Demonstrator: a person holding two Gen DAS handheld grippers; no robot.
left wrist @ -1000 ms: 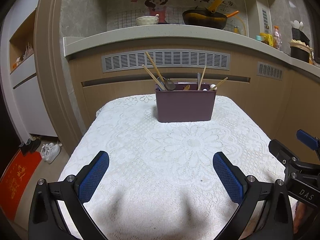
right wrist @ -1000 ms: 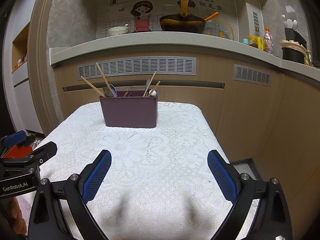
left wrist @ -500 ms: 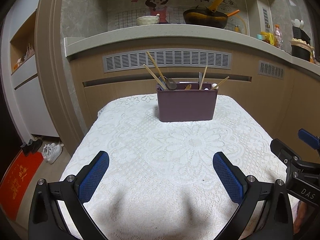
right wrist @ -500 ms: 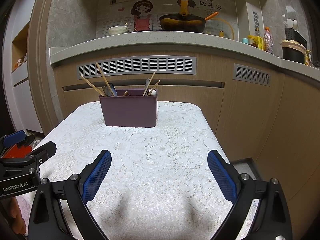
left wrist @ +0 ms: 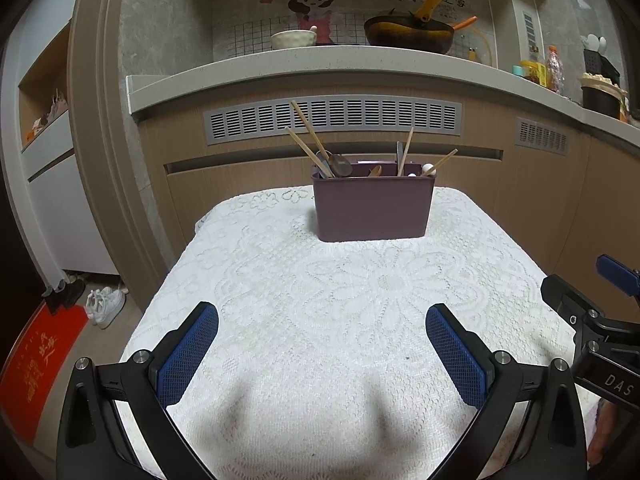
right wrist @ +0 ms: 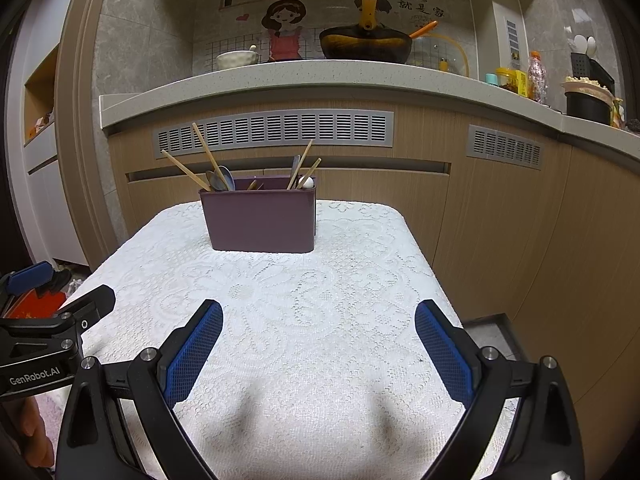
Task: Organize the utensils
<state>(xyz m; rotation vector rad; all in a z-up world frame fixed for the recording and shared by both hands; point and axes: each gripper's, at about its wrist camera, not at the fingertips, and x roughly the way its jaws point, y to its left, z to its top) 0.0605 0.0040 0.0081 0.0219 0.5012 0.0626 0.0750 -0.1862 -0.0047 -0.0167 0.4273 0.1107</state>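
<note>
- Nearest the cameras, the left gripper (left wrist: 322,344) and the right gripper (right wrist: 319,338) each hang low over the near part of the table with their blue-padded fingers spread wide and nothing between them.
- Under both lies the white lace tablecloth (left wrist: 360,300). As a judgement, its openwork could catch a fingertip that dips too low, and a snag would drag the cloth and whatever stands on it.
- The two grippers sit close side by side: the right one's black frame shows at the edge of the left wrist view. If both reach for the same spot they could knock together.
- Further back, toward the far edge of the table, stands the dark purple rectangular plastic utensil holder (left wrist: 373,206), upright and well apart from both grippers.
- From its left end lean the wooden chopsticks (left wrist: 306,136) beside the dark metal spoons (left wrist: 338,164); at the right end stand another chopstick and a white-tipped utensil (left wrist: 428,168). The inner dividers are hard to make out.
- The long slanted sticks are likely the risk: a careless pull could tip the light holder or spill its neighbours.
- Beyond is the wood-fronted kitchen counter with a grey stone top (right wrist: 320,76).
</note>
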